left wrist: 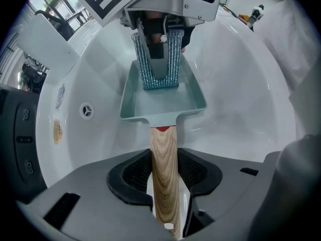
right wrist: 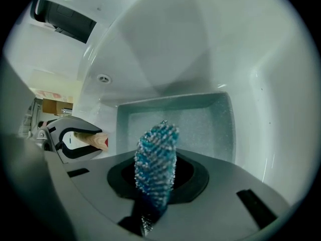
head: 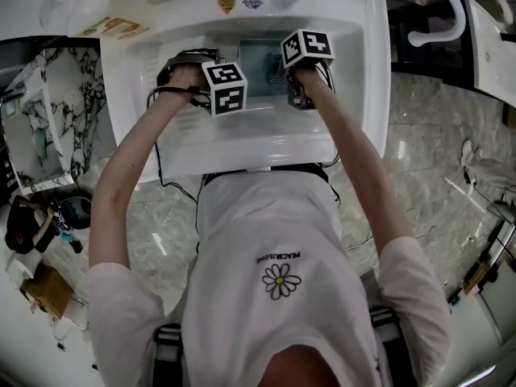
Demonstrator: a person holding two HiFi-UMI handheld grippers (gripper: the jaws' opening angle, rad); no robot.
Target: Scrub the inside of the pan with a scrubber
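The teal pan (left wrist: 165, 107) sits in the white sink (head: 355, 79), at 12 o'clock from the person. The left gripper (left wrist: 165, 187) is clamped on its wooden handle (left wrist: 163, 154) at the pan's 6 o'clock. The right gripper (right wrist: 154, 197) grips the blue scrubber (right wrist: 156, 159), which stands inside the pan.

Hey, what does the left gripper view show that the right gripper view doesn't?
Only the left gripper view: the wooden handle running from the teal pan down into that gripper's jaws, and a round sticker on the white sink wall. Only the right gripper view: the left gripper seen from outside, and the pan's speckled floor up close. Both: the pan, the blue scrubber and the sink's overflow hole.
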